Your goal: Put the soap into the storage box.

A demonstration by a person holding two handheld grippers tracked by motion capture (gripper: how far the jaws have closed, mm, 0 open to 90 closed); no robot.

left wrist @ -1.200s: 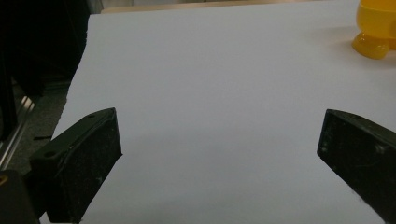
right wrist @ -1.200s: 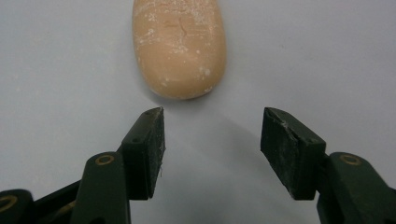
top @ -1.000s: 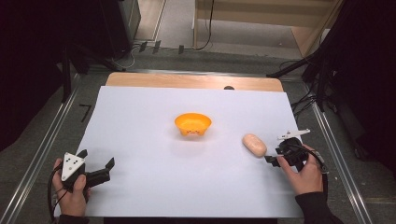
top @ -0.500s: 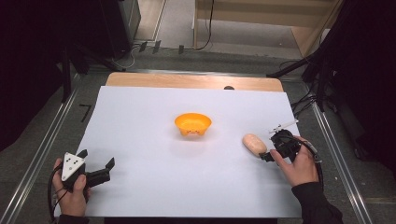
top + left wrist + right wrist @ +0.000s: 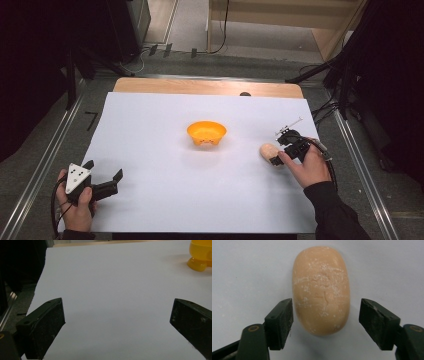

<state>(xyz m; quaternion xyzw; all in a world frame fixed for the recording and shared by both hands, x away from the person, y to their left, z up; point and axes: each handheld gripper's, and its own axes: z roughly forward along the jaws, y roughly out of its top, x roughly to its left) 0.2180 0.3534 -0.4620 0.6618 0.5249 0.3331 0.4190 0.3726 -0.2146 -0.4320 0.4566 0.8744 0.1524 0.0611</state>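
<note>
The right gripper (image 5: 325, 323), its jaws just closing but not yet pressing, straddles the bread roll (image 5: 321, 288), a light, soft, crushable thing best pinched gently across its narrow middle, while the left gripper (image 5: 117, 322) rests spread.

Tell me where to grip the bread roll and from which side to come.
Grip the bread roll across its narrow middle, coming from above. It lies flat on the white sheet, an elongated oval with rounded long sides. The right tool, its jaws just closing, already straddles the near end, left pad close, right pad still apart. Moving further over the centre would likely hold steadier.
</note>
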